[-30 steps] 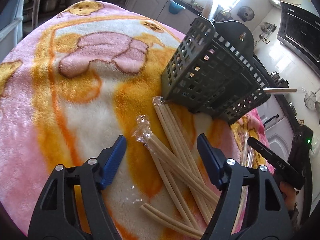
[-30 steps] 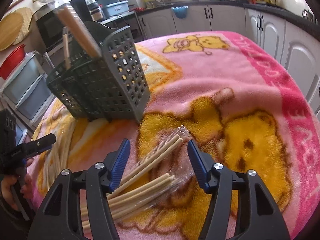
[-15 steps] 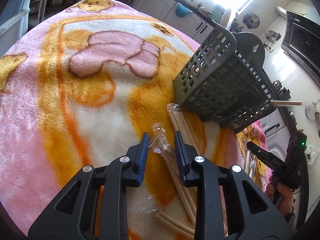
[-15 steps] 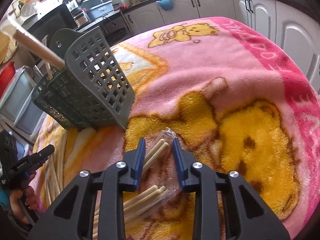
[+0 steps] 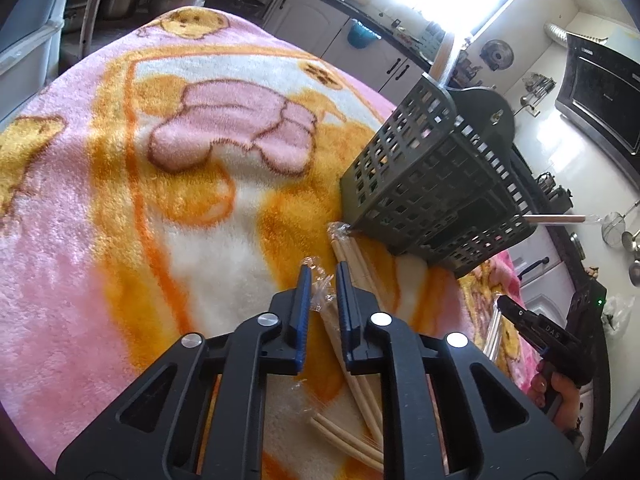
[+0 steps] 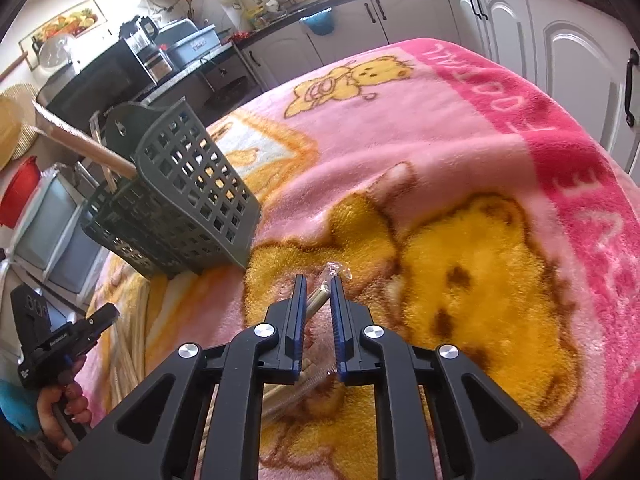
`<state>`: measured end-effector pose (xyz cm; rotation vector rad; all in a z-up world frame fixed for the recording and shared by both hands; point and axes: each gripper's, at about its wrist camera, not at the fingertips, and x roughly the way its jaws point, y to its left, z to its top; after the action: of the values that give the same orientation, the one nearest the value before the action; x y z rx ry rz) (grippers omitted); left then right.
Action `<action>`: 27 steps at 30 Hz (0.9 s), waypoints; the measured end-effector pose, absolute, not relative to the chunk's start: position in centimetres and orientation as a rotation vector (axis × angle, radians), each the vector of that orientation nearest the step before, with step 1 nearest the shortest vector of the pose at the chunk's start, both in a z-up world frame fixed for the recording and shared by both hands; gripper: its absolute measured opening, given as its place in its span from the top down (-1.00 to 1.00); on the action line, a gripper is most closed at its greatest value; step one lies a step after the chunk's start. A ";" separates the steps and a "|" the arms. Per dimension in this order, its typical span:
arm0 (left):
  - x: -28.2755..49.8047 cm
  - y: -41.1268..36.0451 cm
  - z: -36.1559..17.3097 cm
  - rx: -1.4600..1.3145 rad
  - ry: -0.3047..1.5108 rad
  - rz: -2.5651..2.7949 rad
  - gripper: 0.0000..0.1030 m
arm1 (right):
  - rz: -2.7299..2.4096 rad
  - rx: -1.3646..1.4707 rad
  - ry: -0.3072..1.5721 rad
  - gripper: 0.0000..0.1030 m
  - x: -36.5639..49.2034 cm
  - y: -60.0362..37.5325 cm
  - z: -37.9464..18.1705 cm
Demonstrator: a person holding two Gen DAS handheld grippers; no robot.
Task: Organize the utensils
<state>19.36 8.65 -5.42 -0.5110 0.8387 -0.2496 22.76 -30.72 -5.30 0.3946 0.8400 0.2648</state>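
Observation:
A dark grey slotted utensil basket (image 5: pixel 432 184) (image 6: pixel 192 200) stands tilted on the pink and orange blanket (image 5: pixel 120 200), with a wooden handle (image 6: pixel 80 144) sticking out of it. Several plastic-wrapped chopstick pairs lie in front of it. My left gripper (image 5: pixel 322 270) is closing, its blue pads pressing one wrapped pair (image 5: pixel 326 308) near its crinkled wrapper end. My right gripper (image 6: pixel 318 280) is closing too, its pads squeezing another wrapped pair (image 6: pixel 318 300) that points up between them.
More wrapped pairs lie by the basket's foot (image 5: pixel 352 252) and under the left gripper (image 5: pixel 344 436). A hand (image 5: pixel 560 392) holds the other gripper at the blanket's right edge. Kitchen cabinets (image 6: pixel 560 60) and a microwave (image 6: pixel 100 80) ring the table.
Both grippers' jaws have narrowed from wide apart to a slim gap around a wrapped chopstick pair each. The right gripper has rolled, so the basket leans more in its view.

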 end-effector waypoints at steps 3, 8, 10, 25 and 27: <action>19.2 8.6 -4.6 -0.506 0.817 -0.267 0.94 | 0.296 0.408 0.802 0.80 22.5 -31.0 -4.3; 18.9 8.3 -3.2 -0.507 0.785 -0.297 0.98 | 0.355 0.417 0.742 0.83 22.0 -30.8 -2.4; 18.8 8.4 -2.6 -0.506 0.769 -0.303 0.99 | 0.378 0.414 0.717 0.84 21.7 -30.5 -1.5; 18.2 9.8 -2.8 -0.529 0.791 -0.281 0.64 | 0.493 0.306 0.567 0.87 18.5 -27.4 4.5; 18.5 9.7 -3.5 -0.550 0.816 -0.296 0.53 | 0.505 0.294 0.554 0.88 17.9 -27.0 5.0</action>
<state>18.49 9.72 -3.47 -0.5496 0.8159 -0.2960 17.90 -27.01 5.04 0.2937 0.5542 0.5049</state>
